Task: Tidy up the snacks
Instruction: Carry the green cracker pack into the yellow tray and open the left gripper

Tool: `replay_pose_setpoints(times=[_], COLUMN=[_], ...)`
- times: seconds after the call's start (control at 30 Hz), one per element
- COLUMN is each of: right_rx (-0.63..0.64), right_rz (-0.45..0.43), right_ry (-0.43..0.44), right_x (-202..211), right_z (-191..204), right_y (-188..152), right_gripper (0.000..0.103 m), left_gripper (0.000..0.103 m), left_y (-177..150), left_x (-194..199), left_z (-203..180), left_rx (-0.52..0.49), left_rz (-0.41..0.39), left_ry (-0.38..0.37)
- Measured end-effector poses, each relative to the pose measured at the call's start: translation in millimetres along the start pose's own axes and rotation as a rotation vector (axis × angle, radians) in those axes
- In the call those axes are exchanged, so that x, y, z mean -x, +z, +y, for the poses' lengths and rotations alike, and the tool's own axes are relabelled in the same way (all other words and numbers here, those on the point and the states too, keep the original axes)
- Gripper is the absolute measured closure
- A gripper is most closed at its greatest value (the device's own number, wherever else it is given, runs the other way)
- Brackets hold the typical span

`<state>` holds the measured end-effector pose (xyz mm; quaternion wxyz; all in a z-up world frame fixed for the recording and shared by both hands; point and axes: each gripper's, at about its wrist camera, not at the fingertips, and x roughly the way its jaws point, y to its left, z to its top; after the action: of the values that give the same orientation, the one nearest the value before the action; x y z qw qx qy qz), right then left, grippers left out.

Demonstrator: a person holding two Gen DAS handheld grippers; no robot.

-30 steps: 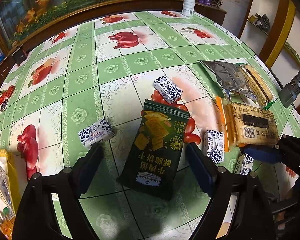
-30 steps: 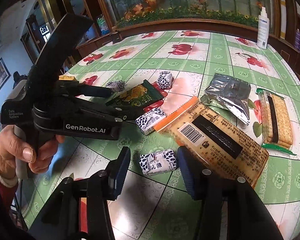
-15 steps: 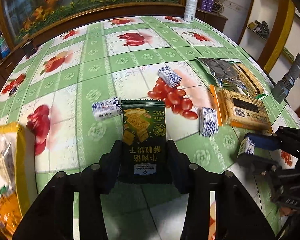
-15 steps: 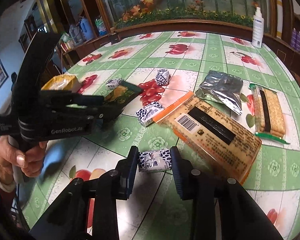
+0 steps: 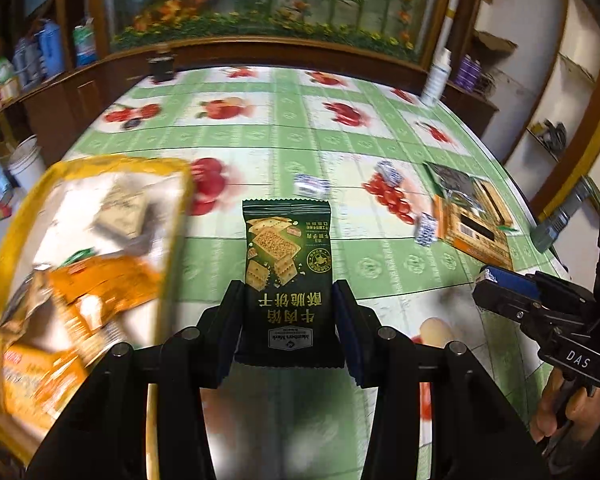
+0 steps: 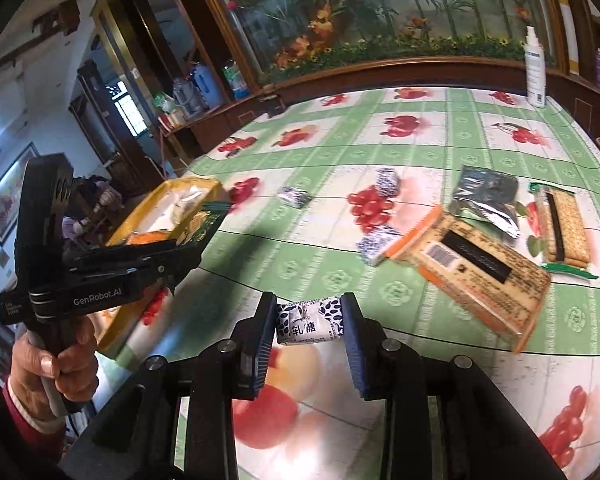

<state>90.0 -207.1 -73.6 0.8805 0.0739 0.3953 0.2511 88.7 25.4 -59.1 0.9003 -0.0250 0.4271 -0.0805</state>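
— Left wrist view: what does the left gripper [image 5: 288,316] have?
— Its jaws are clamped on the lower half of a dark green cracker packet [image 5: 287,276], which sticks out forward between the pads, clear of the green fruit-print tablecloth [image 5: 260,136].
— And what lies beside it?
— To its left sits a yellow-rimmed tray [image 5: 4,240], blurred, with orange packets and other wrappers inside. The green packet is near the tray's right edge, not in it.
— How about the right gripper [image 6: 310,326]?
— In the right wrist view it pinches a small blue-and-white candy [image 6: 310,326] by both ends, lifted off the cloth.
— What remains on the table?
— Three more blue-and-white candies: one [image 6: 387,182] by the red berries, one [image 6: 295,196] further left, one [image 6: 378,242] touching the end of a long orange-edged cracker pack [image 6: 472,264]. Behind that pack lies a silver foil packet [image 6: 486,198], and at the right a clear sleeve of biscuits [image 6: 562,226].
— Any person visible?
— A hand [image 6: 58,364] with a red sleeve grips the left tool's handle.
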Motion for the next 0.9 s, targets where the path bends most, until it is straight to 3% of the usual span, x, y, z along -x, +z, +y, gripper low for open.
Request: replay_pose_setpoints(times=[0.23, 0.4, 0.9], right_rx=[0.04, 0.086, 0.195], right_rz=[0.003, 0.014, 0.042], right_ry=[0.108, 0.174, 0.314], right_x=[-13, -26, -69], right_z=[45, 83, 182], right_y=[8, 15, 37], right_gripper=[0.07, 0.07, 0.07], left_gripper=[0.061, 0.061, 0.06], left_y=[-13, -21, -43], left_x=[41, 59, 71], left_z=[51, 78, 135], left_rx=[0.121, 0.175, 0.288], left_rz=[-0.059, -0.09, -0.099], left_ry=[0.154, 0.22, 0.299])
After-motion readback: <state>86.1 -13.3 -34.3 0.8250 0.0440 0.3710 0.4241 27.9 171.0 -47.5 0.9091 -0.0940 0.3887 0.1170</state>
